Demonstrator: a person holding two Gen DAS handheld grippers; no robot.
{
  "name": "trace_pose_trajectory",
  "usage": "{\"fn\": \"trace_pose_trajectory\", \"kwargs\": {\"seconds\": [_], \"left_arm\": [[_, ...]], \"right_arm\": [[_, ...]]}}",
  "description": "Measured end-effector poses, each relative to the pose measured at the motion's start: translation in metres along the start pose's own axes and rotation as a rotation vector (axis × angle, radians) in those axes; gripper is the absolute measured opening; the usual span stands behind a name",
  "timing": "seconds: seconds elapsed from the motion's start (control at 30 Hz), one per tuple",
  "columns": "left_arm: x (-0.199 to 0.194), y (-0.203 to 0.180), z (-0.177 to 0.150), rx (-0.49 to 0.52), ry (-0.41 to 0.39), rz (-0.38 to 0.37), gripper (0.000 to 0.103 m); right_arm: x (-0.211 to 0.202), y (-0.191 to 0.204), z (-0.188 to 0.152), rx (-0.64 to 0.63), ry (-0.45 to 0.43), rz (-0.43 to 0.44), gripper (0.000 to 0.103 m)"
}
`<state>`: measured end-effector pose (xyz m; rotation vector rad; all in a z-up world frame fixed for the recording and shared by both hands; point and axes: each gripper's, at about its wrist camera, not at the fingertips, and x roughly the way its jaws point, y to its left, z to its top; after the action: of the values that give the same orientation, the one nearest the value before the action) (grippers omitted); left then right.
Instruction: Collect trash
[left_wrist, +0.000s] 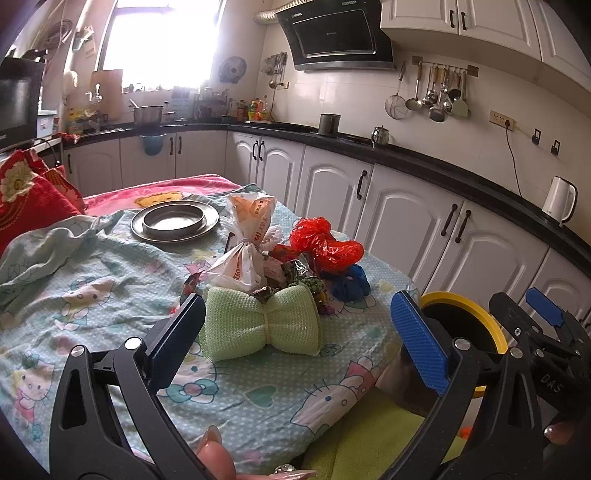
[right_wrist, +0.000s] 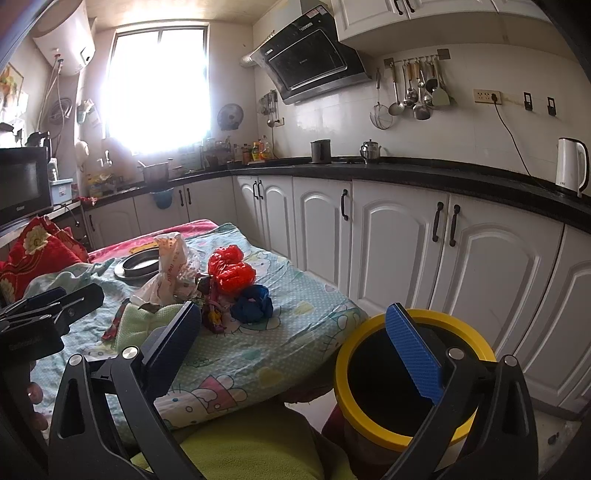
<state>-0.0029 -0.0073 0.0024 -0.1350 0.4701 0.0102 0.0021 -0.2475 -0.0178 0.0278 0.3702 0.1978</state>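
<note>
Fingertips of a person show at the lower edge of the left wrist view, behind the left gripper (left_wrist: 295, 332), whose jaws stand wide apart and hold nothing. Directly ahead of it, between its two fingers, lies a pale green mesh bundle (left_wrist: 260, 325) tied at the waist, with its long axis running crosswise to the gripper's line of sight, so the spread jaws already bracket its ends. The right gripper (right_wrist: 303, 350) is likewise spread and empty; its right finger overlaps a bin with a yellow rim (right_wrist: 343, 360), which stands off the near right corner of the tabletop (right_wrist: 295, 295), lower than the cloth. Just behind the green bundle, touching one another in a loose heap, sit a knotted white printed bag (left_wrist: 243, 254), small dark snack wrappers (left_wrist: 295, 271), a crumpled red plastic bag (left_wrist: 325, 243) and a crumpled blue bag (left_wrist: 351, 282). Farther back on the cartoon-print cloth rests a round metal tray (left_wrist: 173, 221), well apart from the heap. By judgement, the left gripper is the nearer to the heap and would reach the green bundle by a short straight advance, whereas the right gripper lies nearer the bin; anything lifted must then travel rightward and down to the bin's mouth. No trash can be seen inside the bin from these views.
</note>
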Motion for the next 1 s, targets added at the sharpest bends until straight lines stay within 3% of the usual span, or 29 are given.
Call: {"fn": "trace_pose_trajectory", "kwargs": {"seconds": [1.0], "left_arm": [[0.004,0.007,-0.008,-0.027,0.018,0.004,0.092]], "right_arm": [[0.005,0.001,-0.002,0.001,0.026,0.007,0.097]]}}
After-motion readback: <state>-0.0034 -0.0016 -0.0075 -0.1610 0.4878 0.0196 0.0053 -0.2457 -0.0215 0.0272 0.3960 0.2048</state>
